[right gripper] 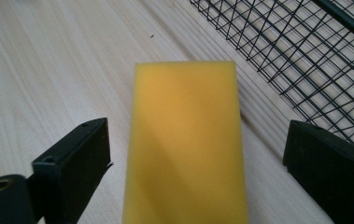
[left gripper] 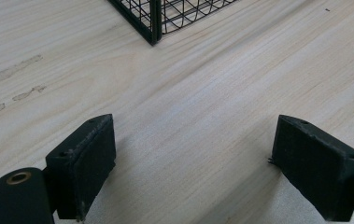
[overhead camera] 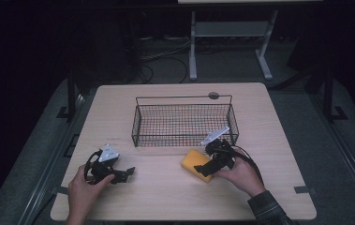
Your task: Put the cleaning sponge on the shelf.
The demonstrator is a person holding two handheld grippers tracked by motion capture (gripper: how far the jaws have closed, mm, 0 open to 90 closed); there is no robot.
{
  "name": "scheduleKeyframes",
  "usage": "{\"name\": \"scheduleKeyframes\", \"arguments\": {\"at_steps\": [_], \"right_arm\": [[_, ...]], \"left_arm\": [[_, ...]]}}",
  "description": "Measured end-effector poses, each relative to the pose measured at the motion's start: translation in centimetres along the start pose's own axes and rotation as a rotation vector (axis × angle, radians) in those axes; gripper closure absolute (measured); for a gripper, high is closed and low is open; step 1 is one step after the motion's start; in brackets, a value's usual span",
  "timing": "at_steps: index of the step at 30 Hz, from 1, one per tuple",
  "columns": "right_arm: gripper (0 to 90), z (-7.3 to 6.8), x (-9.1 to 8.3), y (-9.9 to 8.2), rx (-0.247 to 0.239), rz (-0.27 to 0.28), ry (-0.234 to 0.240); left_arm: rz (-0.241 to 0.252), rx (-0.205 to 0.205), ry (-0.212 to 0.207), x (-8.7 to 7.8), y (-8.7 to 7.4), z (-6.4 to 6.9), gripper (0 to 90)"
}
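Up close, sponge (right gripper: 186,140) between spread jaws

Left hand (overhead camera: 82,190) comes in from the bottom edge holding the left gripper (overhead camera: 127,173) low and pointed to the right, jaws spread wide apart. Right hand (overhead camera: 241,174) reaches in from the lower right, its right gripper (overhead camera: 202,169) angled down-left, jaws wide too, not clamped.

I'm looking at a dim lab: a bare wooden table (overhead camera: 166,187), cables (overhead camera: 166,58) across the floor at 12 o'clock, a metal stand (overhead camera: 231,33) behind.
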State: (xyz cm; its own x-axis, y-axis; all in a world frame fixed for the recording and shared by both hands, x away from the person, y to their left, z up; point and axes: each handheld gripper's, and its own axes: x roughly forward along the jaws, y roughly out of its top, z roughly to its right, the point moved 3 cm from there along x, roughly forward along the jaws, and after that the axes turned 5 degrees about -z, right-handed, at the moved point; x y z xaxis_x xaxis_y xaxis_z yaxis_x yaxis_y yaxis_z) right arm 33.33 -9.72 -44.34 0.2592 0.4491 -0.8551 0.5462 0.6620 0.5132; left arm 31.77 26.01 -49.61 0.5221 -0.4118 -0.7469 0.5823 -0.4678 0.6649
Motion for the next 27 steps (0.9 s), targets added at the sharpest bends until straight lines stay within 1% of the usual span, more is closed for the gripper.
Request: {"name": "scheduleKeyframes", "arguments": {"at_steps": [2, 4, 5, 8, 11, 17, 21, 22, 27], "right_arm": [[5.3, 0.0, 0.3, 0.1, -0.008, -0.011, -0.006], [4.0, -0.1, 0.6, 0.3, -0.004, -0.015, 0.0], [3.5, -0.1, 0.9, 0.3, -0.013, -0.028, -0.004], [3.5, -0.2, 1.2, 0.4, -0.013, -0.036, -0.001], [3.5, -0.1, 1.7, 0.5, -0.019, -0.051, -0.009], [3.5, -0.2, 2.1, 0.6, -0.024, -0.065, -0.01], [3.5, -0.2, 2.6, 0.5, -0.03, -0.089, -0.019], [3.5, -0.3, 2.8, 0.5, -0.04, -0.098, -0.02], [3.5, -0.4, 3.0, 0.4, -0.047, -0.111, -0.02]], "left_arm": [[0.0, 0.0, 0.0, 0.0, 0.0, 0.0, 12.8], [-0.001, 0.001, 0.0, 0.0, 0.0, 0.0, 12.8], [-0.002, 0.002, 0.0, 0.0, 0.0, 0.0, 12.8], [-0.003, 0.003, 0.0, 0.0, 0.0, 0.0, 12.8], [-0.003, 0.003, 0.0, 0.0, 0.0, 0.0, 12.8], [-0.003, 0.003, 0.0, 0.0, 0.0, 0.0, 12.8], [-0.003, 0.003, 0.0, 0.0, 0.0, 0.0, 12.8], [-0.004, 0.003, 0.0, 0.0, 0.0, 0.0, 12.7], [-0.003, 0.003, 0.0, 0.0, 0.0, 0.0, 12.8]]}}
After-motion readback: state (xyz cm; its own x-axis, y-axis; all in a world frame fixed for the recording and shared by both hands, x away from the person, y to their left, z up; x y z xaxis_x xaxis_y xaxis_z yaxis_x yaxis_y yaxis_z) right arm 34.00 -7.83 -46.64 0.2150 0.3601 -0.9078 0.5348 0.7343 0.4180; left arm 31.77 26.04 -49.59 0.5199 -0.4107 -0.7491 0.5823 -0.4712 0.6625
